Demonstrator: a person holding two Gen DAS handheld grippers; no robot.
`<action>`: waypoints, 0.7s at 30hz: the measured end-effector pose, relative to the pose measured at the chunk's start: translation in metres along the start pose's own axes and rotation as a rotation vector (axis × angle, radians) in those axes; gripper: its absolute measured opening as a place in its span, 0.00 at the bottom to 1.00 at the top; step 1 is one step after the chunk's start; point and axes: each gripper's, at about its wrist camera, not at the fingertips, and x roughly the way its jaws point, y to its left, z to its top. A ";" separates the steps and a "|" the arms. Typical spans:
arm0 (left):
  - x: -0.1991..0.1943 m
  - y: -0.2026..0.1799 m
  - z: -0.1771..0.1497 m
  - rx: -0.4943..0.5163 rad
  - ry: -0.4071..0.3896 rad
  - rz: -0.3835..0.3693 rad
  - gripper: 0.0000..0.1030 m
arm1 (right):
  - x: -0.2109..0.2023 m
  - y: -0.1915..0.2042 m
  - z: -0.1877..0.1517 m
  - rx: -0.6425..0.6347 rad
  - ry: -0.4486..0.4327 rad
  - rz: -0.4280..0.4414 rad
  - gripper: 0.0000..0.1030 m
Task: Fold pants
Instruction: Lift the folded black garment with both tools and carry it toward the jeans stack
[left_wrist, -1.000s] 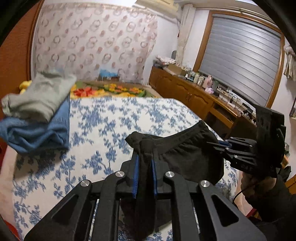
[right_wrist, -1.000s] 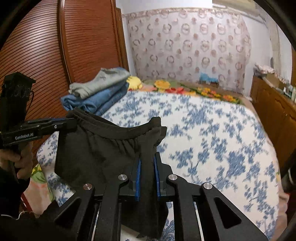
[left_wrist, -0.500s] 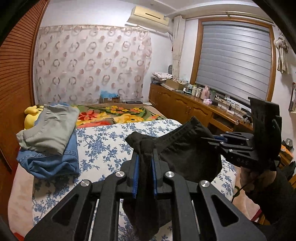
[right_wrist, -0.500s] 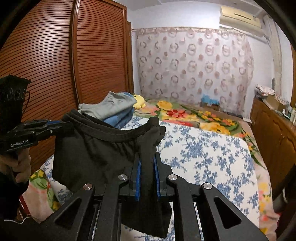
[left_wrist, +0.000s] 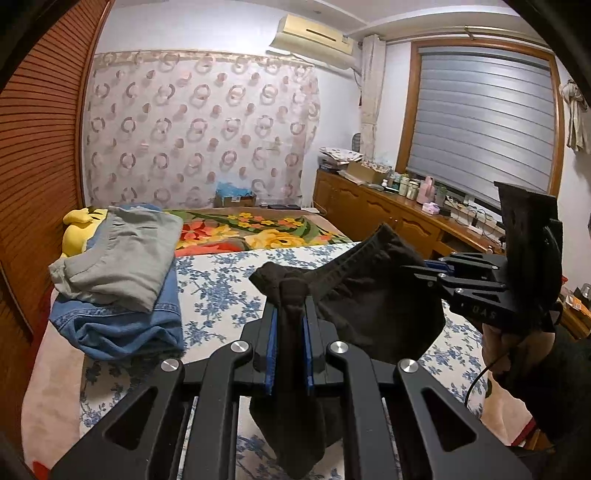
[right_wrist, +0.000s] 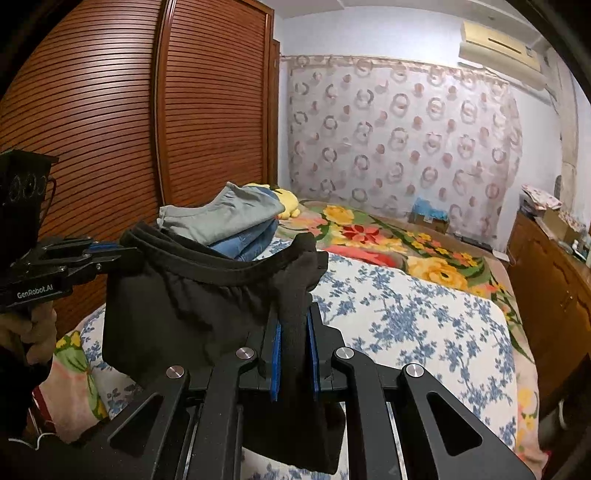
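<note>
A pair of black pants (left_wrist: 373, 310) hangs in the air above the bed, held by its elastic waistband between both grippers. My left gripper (left_wrist: 290, 317) is shut on one end of the waistband. My right gripper (right_wrist: 293, 325) is shut on the other end. The pants (right_wrist: 177, 317) sag between them. In the left wrist view the right gripper (left_wrist: 424, 271) shows at the right, hand-held. In the right wrist view the left gripper (right_wrist: 122, 253) shows at the left. The pant legs hang below, mostly hidden.
The bed has a blue floral sheet (left_wrist: 221, 295) and a bright flowered blanket (left_wrist: 258, 229) beyond. A pile of folded grey pants and jeans (left_wrist: 118, 273) lies at the bed's left side. A wooden wardrobe (right_wrist: 110, 129) stands left, a wooden sideboard (left_wrist: 388, 218) right.
Both grippers have lifted the black pants higher above the bed, and the views have tilted up toward the far wall. The grip on the waistband is unchanged.
</note>
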 end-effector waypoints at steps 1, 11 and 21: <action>0.000 0.003 0.000 -0.005 -0.004 0.007 0.12 | 0.005 0.000 0.004 -0.005 0.001 0.006 0.12; 0.011 0.042 0.019 -0.037 -0.022 0.078 0.12 | 0.059 -0.007 0.041 -0.072 -0.005 0.052 0.12; 0.030 0.076 0.036 -0.066 -0.044 0.148 0.12 | 0.107 -0.017 0.073 -0.137 -0.043 0.086 0.12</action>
